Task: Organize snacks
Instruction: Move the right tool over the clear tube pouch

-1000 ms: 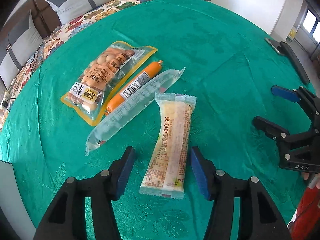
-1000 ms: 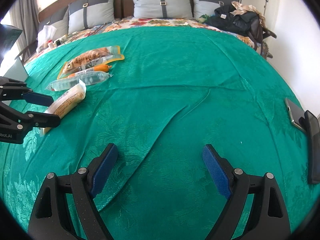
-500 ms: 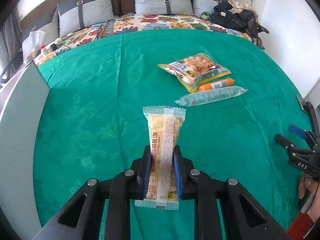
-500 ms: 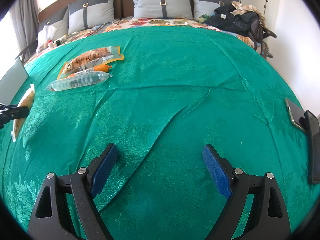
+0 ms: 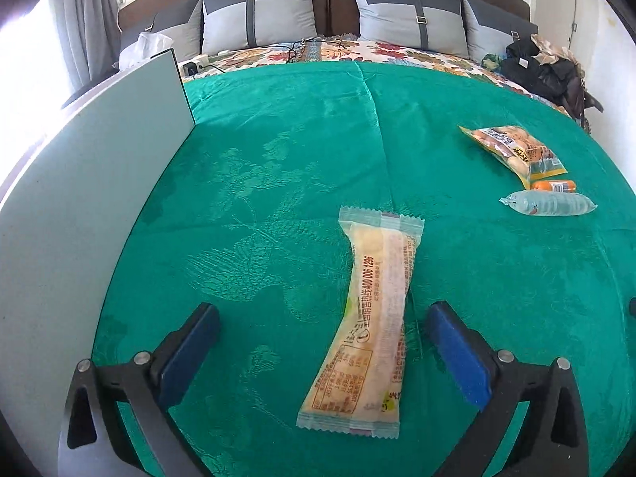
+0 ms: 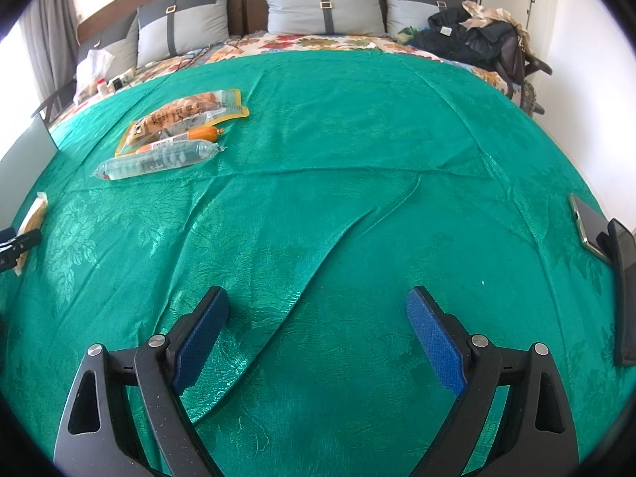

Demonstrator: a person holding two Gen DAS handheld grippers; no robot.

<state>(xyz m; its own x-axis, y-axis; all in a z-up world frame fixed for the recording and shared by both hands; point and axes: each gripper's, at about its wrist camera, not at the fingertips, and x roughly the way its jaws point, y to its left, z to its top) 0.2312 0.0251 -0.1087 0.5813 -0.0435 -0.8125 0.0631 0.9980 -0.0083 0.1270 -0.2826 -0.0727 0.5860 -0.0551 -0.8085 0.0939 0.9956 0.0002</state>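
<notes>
A green patterned bedspread (image 5: 302,167) covers a bed with grey pillows (image 5: 258,16) at its head; a pale panel (image 5: 79,183) stands along the left edge. The left gripper (image 5: 324,351) is opening, its blue pads (image 5: 457,353) wide apart and clear of the cream snack bar packet (image 5: 371,326), which lies flat between them, nearer the right pad, with its far end beyond the fingertips. Printed digits "400 006 1296" are legible on it; other text is too small to read. The right gripper (image 6: 318,334) is also opening, with bare cloth between its pads. Well apart lie a yellow-edged pouch (image 6: 187,117), an orange sausage (image 6: 198,135) and a clear tube packet (image 6: 155,163), close together.
</notes>
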